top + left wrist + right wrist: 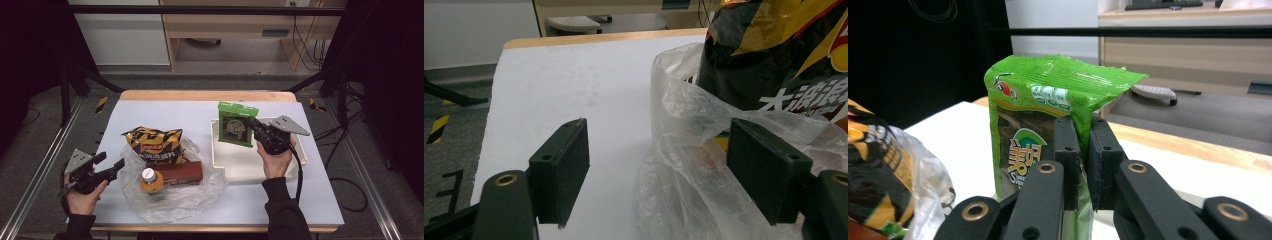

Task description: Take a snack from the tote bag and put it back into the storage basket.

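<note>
Right gripper has its jaws pinched nearly shut on the side edge of the green snack packet, holding it upright over the far-left corner of the white tray; from the hand the packet sits at about eleven o'clock, its long axis vertical. Seen along the jaws in the right gripper view, the green snack packet stands tall with only its right edge between the pads. Nearer the person, the left gripper rests with jaws wide apart and nothing held, its mouth aimed at three o'clock toward the clear plastic bag. That bag holds a black-and-yellow chip bag, an orange-capped bottle and a brown box. Judging by this, setting the packet down into the tray falls to the right hand, already above it.
</note>
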The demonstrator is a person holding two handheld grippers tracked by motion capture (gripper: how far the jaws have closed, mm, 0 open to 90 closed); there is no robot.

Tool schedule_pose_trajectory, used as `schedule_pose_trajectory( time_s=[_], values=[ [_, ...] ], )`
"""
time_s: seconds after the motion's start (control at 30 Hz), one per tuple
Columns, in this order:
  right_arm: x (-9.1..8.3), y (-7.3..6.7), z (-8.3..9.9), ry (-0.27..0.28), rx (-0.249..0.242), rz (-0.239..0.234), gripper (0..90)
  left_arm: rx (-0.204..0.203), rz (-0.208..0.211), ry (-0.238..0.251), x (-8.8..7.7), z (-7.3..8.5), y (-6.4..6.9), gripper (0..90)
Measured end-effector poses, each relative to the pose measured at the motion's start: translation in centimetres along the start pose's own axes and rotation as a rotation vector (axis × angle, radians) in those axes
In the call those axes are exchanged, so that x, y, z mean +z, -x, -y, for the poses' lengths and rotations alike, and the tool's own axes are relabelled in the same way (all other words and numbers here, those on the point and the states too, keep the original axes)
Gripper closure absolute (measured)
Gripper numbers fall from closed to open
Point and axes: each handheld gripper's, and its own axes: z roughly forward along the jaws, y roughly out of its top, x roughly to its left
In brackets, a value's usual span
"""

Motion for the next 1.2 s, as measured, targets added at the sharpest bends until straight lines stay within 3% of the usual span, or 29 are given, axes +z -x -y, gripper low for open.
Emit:
schedule_pose_trajectory(
  time_s=[0.73,1.2],
  values=[
    [4.5,0.2,2.6,-0.093,0.01,0.028,85.1,0.001,0.005,-0.004,0.2,0.1,0.1,24.6],
    [5.8,0.8,3.6,-0.14,0.031,0.05,84.2,0.002,0.004,-0.006,0.2,0.1,0.0,24.6]
  ],
)
